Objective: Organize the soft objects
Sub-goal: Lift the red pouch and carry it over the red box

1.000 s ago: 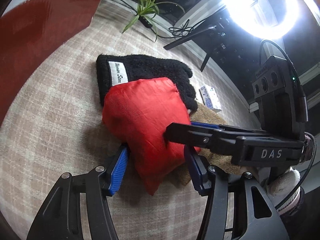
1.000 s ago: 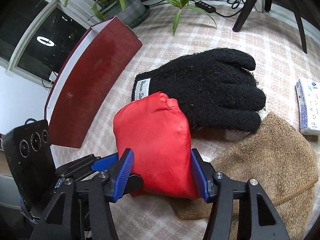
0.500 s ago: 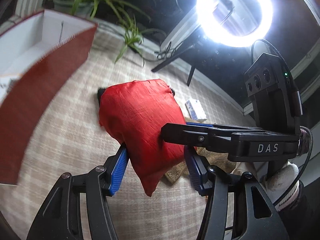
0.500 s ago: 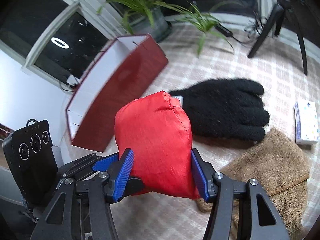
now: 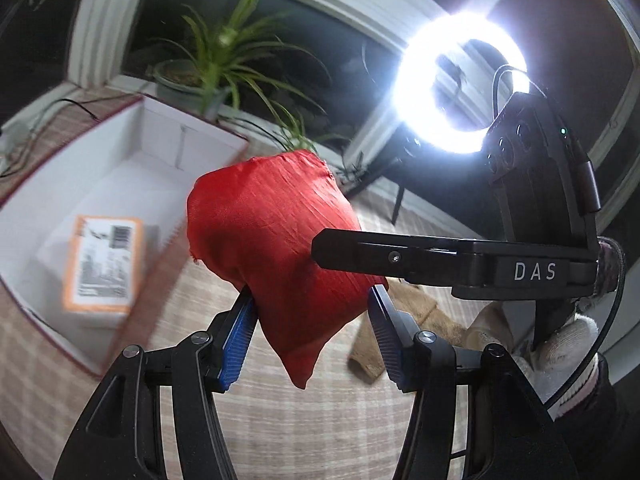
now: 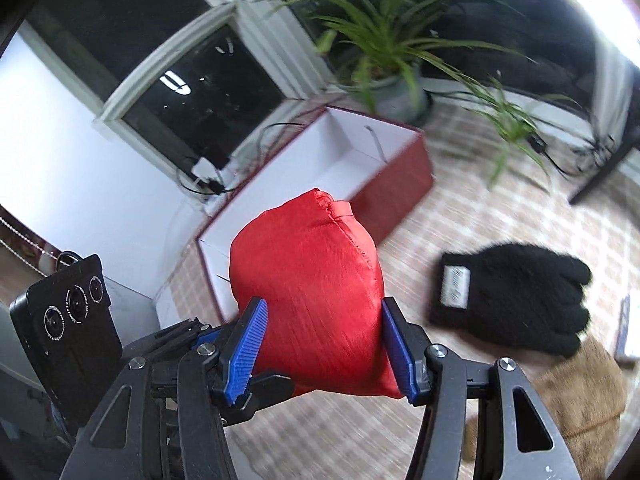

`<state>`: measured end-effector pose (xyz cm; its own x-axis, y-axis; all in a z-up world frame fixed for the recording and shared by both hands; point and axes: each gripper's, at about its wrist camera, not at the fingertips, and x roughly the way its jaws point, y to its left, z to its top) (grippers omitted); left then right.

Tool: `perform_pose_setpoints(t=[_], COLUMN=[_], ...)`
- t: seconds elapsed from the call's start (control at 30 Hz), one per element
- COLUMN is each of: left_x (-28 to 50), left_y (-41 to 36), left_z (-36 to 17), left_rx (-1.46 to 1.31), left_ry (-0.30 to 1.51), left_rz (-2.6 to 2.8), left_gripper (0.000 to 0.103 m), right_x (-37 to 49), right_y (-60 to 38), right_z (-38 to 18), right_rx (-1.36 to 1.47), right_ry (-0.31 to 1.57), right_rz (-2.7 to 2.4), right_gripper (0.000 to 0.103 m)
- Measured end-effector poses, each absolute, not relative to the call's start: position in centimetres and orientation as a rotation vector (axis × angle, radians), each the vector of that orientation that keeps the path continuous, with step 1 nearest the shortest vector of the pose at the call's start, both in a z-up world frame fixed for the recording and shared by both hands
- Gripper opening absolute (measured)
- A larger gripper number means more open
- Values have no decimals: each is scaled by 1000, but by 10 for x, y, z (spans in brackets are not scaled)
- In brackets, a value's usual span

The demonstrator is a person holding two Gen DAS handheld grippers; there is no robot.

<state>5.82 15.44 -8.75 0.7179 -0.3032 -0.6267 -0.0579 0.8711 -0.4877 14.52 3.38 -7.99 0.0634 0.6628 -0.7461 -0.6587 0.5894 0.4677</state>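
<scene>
Red satin filled the middle of the left wrist view, where a stuffed red fabric pouch (image 5: 276,248) hung clear of the checked beige tablecloth (image 5: 304,432), pinched at its lower end between the blue pads of the left gripper (image 5: 310,336). The right gripper's black finger (image 5: 400,254) pressed its right side. A dark red cardboard box with a white interior (image 5: 132,184) sat at left, a ring light (image 5: 460,84) blazing at upper right.

In the right wrist view, the right gripper (image 6: 324,344) clamped the same pouch (image 6: 308,280) half-open at centre frame. The box (image 6: 400,184) lay behind it, a black fuzzy glove (image 6: 520,300) and a tan knitted hat (image 6: 580,396) on the cloth at right.
</scene>
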Motion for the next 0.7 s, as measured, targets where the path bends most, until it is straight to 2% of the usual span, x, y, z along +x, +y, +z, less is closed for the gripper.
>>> perform_pose_setpoints(t=[0.7], left_x=[56], left_y=[236], left_z=[-83], left_rx=[-518], left_ry=[705], left_rz=[32], left_gripper=[54], right_x=[157], right_y=[140], right_z=[-78], right_rx=[-62], right_ry=[1120], right_rz=[1088], right_gripper=[54])
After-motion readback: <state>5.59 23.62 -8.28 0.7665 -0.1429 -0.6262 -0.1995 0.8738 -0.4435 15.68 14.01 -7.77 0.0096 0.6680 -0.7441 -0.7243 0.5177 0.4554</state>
